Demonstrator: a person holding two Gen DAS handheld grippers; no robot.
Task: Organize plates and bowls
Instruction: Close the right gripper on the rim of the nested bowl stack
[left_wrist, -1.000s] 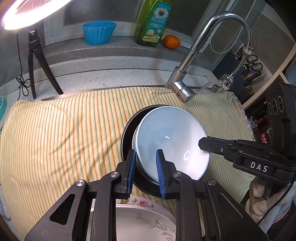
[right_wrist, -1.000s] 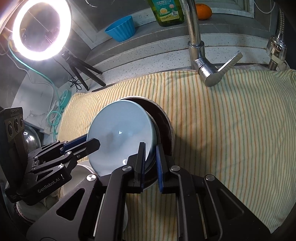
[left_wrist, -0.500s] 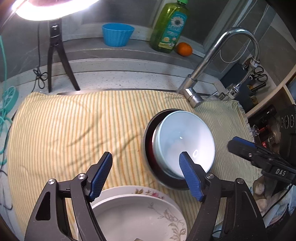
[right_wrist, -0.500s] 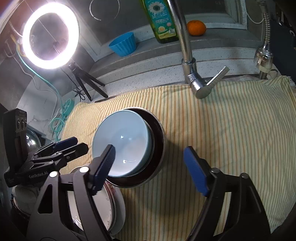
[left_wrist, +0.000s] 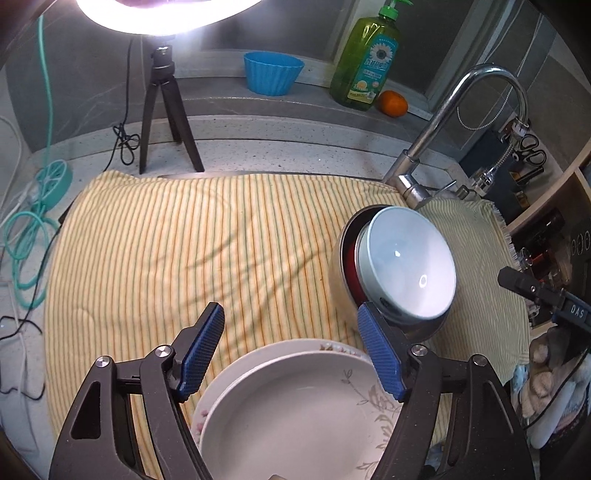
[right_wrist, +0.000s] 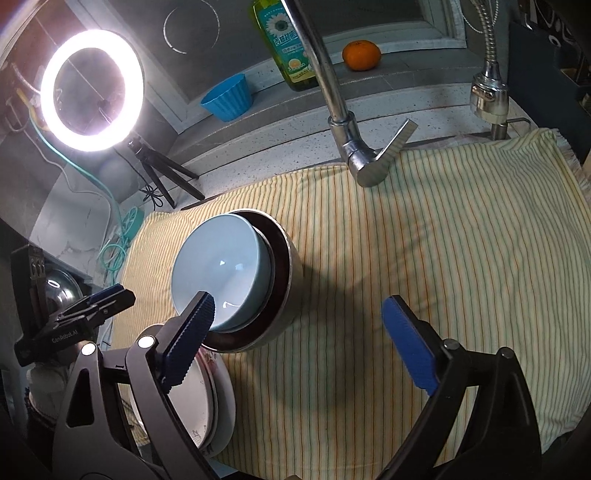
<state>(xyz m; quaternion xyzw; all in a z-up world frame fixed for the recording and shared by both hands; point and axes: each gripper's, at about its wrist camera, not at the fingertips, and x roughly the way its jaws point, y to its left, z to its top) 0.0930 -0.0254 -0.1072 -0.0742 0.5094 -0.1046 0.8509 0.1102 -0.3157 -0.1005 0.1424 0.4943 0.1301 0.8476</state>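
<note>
Striped cloth (left_wrist: 229, 236): yellow with thin green and orange lines, spread over the sink area and bearing all the dishes.
Plates (left_wrist: 295, 413): two white plates with a floral print, stacked at the near edge of the cloth, directly under the left gripper.
Dark bowl (right_wrist: 284, 266): metal outside, dark red inside, standing on the cloth just behind the plates.
Pale blue bowl (left_wrist: 410, 266): nested inside the dark bowl, tilted, its rim leaning on the dark bowl's edge.
Left gripper (left_wrist: 291, 354): jaws spread wide with nothing between them, hovering above the plates; its side reads "GenRobot.AI" in the right wrist view.
Right gripper (right_wrist: 306, 347): jaws spread wide and empty, above the cloth, its left finger in front of the blue bowl; a tag on it reads "DAS" in the left wrist view.
Soap bottle (left_wrist: 365, 70): green, with a daisy label in Chinese characters too small to read, on the back ledge beside an orange (left_wrist: 394, 103).
Blue cup (left_wrist: 273, 72): fluted, on the same ledge.
</note>
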